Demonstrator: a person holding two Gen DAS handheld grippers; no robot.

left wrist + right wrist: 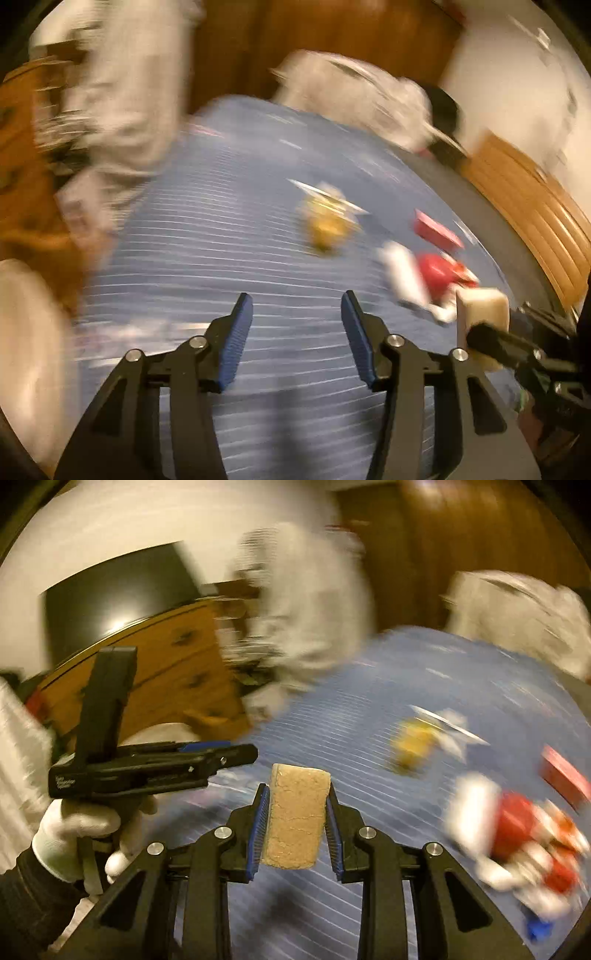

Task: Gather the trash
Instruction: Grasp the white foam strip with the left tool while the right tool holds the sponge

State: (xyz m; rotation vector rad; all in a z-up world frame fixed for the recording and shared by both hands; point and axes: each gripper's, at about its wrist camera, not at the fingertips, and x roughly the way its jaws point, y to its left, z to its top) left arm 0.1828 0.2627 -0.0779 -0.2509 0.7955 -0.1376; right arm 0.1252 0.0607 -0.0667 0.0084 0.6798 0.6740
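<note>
Both views are motion-blurred. My left gripper (297, 299) hangs open over a blue striped bedspread (229, 229), with nothing between its blue pads. My right gripper (297, 792) is shut on a tan sponge-like block (295, 812), which also shows at the right edge of the left wrist view as a pale block (480, 310). On the bedspread ahead lie a yellow wrapper (328, 225) (413, 746), a crumpled red-and-white wrapper (432, 280) (517, 834) and a flat red box (436, 229) (561, 775). A white-gloved hand (74, 830) holds the left gripper (236, 755) to the left of the block.
A white plastic bag (354, 92) (517, 609) sits at the far end of the bed. Another pale bag or cloth (122, 92) (306, 602) hangs at the left. A wooden dresser (166, 664) with a black screen (118, 590) stands beyond. A small blue item (537, 928) lies at the lower right.
</note>
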